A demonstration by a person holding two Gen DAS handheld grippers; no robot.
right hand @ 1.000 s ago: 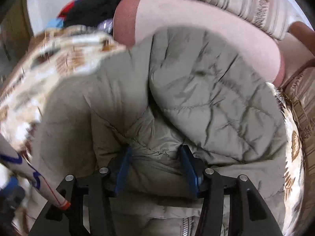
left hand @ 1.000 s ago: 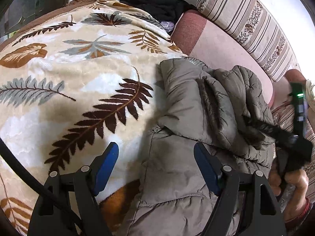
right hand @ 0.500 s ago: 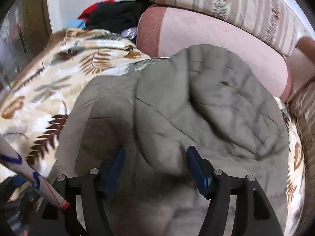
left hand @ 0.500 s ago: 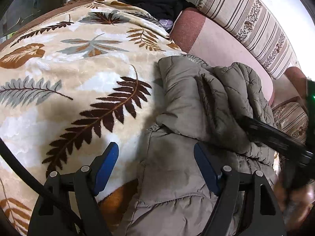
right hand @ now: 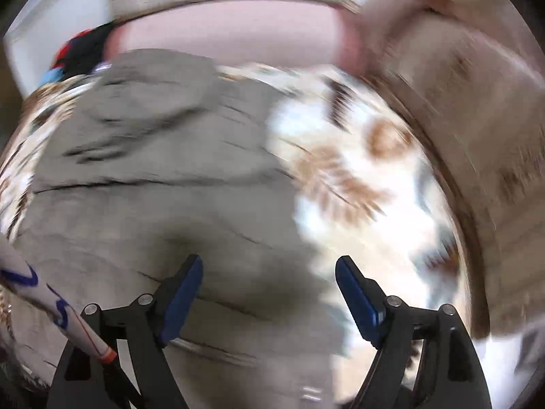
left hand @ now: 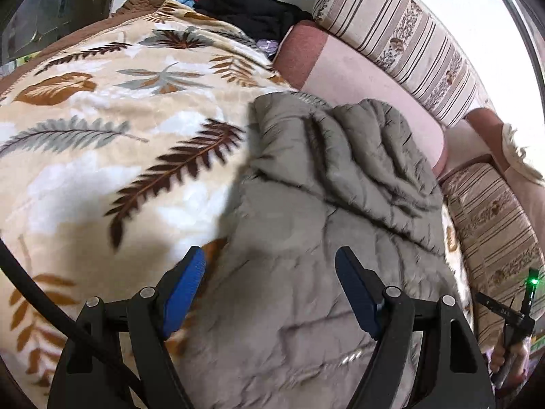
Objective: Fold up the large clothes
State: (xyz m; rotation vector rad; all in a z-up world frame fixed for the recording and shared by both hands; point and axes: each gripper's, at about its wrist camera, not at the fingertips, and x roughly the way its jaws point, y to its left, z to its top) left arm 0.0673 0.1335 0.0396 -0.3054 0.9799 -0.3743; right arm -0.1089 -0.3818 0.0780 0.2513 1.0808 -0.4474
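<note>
And the right gripper (right hand: 269, 293) lets go! A second ago its blue pads were pinching a fold of the grey padded jacket (left hand: 323, 225); now the jaws stand wide apart with nothing between them, and the right view smears with blur, so that hand is swinging off fast. From the left view it shows only as a dark handle with a green light at the jacket's near right edge, where half a second ago it reached across the jacket's middle.

What's left behind is the payoff: the sleeve part (left hand: 371, 156) now lies folded over the far half of the jacket, on top of the body panel. The jacket itself sits on the leaf-print blanket (left hand: 102, 143), its far end touching the pink sofa cushion (left hand: 357, 78), with a pile of dark clothes (left hand: 248, 10) well beyond it.

The left gripper (left hand: 272, 293) hovers over the jacket's near left edge, jaws spread, gripping nothing, much as it did a second ago.

So one fold looks placed. The jacket is still long and lumpy, and I'd judge the next call is a fresh grip on the near hem to bring it up over the rest.
</note>
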